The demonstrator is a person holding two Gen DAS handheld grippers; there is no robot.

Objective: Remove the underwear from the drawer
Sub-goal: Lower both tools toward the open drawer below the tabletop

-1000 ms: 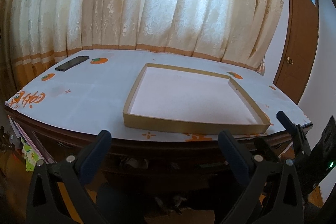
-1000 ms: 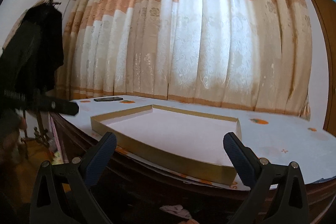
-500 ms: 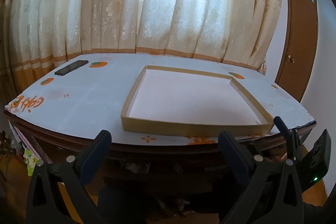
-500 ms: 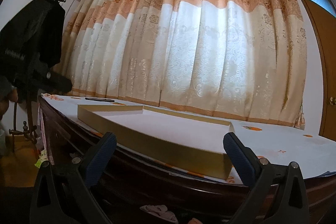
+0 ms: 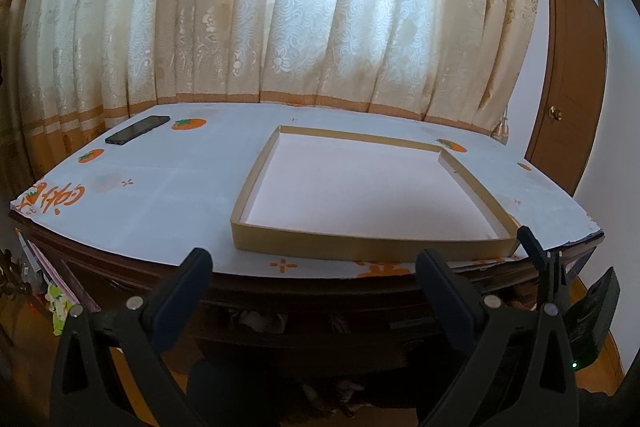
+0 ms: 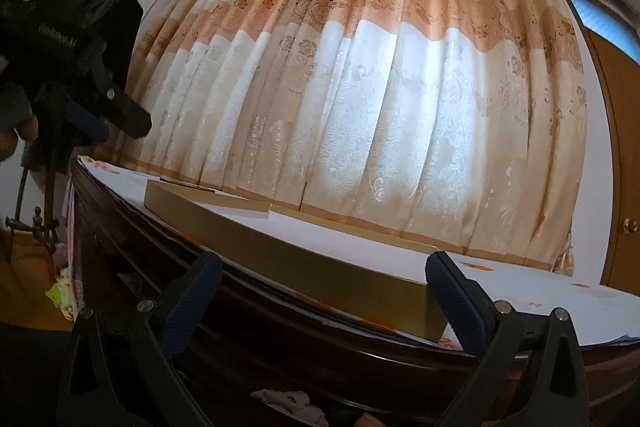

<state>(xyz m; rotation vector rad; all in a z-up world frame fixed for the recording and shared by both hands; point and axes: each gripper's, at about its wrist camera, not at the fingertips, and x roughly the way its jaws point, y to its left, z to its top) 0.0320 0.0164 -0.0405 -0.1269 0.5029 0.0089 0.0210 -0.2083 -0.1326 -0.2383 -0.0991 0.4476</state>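
My left gripper [image 5: 312,267] is open and empty, in front of the table's near edge. My right gripper [image 6: 320,267] is open and empty, lower, at about table-edge height. Under the dark wooden table the drawer opening [image 5: 280,319] is in shadow, with crumpled cloth [image 5: 256,321] faintly showing inside. In the right wrist view a pale pink cloth [image 6: 288,401] shows below the table edge. An empty shallow gold-rimmed box [image 5: 256,231] lies on the tabletop; it also shows in the right wrist view [image 6: 320,267]. The right gripper shows at the left wrist view's right edge [image 5: 540,259].
The table carries a white cloth with orange prints [image 5: 160,195] and a black phone [image 5: 136,130] at the far left. Curtains [image 5: 320,27] hang behind. A brown door [image 5: 568,87] is at the right. A coat stand with dark clothes [image 6: 80,27] stands at the left.
The right gripper has dropped lower and tilted up, so the box is now seen edge-on. The left gripper has risen slightly and shifted a little.
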